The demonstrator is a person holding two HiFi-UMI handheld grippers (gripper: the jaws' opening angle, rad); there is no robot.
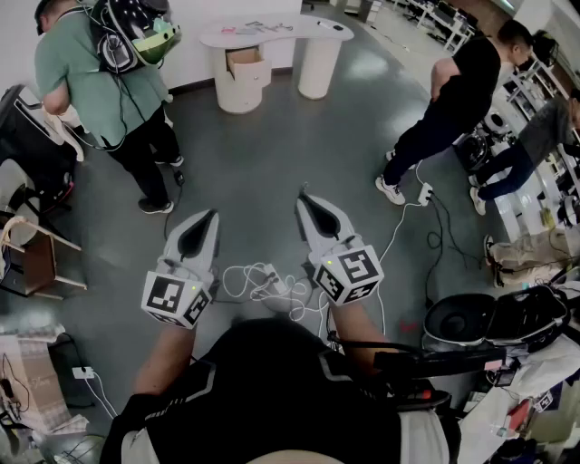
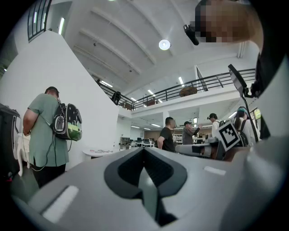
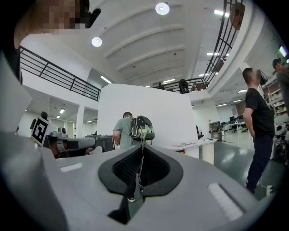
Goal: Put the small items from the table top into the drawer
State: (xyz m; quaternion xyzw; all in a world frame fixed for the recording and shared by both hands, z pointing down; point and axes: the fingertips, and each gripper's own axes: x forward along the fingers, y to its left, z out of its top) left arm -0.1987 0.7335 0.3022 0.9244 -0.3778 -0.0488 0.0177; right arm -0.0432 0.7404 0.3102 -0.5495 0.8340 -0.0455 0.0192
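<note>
Far ahead stands a white table with several small items on its top. A drawer in its left pedestal stands pulled open. My left gripper and right gripper are held side by side over the grey floor, far short of the table, both shut and empty. In the left gripper view the gripper's jaws meet in a closed seam, and the table shows small at the left. From the right gripper the table lies to the right.
A person in a green shirt with a backpack stands left of the table. A person in black stands at the right, another bends at the far right edge. White cables lie on the floor near my feet. A wooden chair stands at the left.
</note>
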